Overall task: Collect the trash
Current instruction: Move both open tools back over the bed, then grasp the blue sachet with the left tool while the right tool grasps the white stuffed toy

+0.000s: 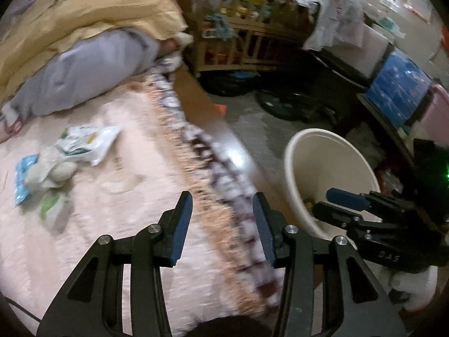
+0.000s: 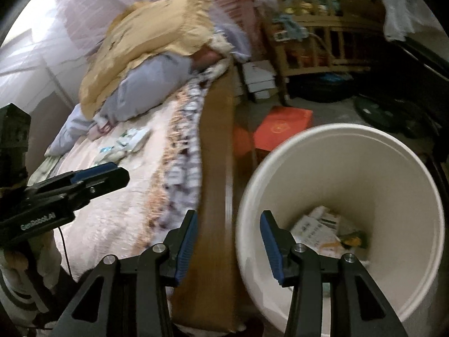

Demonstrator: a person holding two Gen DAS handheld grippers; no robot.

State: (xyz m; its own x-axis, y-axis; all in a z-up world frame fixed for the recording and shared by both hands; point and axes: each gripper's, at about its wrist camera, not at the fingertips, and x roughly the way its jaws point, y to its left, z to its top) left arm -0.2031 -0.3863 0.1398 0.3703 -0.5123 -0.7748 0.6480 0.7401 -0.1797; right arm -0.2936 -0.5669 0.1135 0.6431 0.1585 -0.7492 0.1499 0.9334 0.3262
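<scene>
Trash, a loose cluster of crumpled white, green and blue plastic wrappers, is lying on the pale pink fuzzy bed cover, well to the left of your left hand-held gripper and near the grey bedding roll under the yellow frilled pillow. You are holding the left hand-held gripper over the bed's patterned fringe edge, its blue-padded jaws spread wide with nothing between them. In the right wrist view the same wrappers are showing small and blurred, far up the bed.

You are holding your right hand-held gripper with jaws also standing apart and empty, straddling the brown wooden bed rail and the near rim of the round white plastic bin. The bin is standing on the floor just beside the bed. Inside it, at the bottom, paper and packaging scraps are lying in a heap. An orange flat box is lying on the floor behind the bin, and a cluttered wooden shelf is standing beyond.
</scene>
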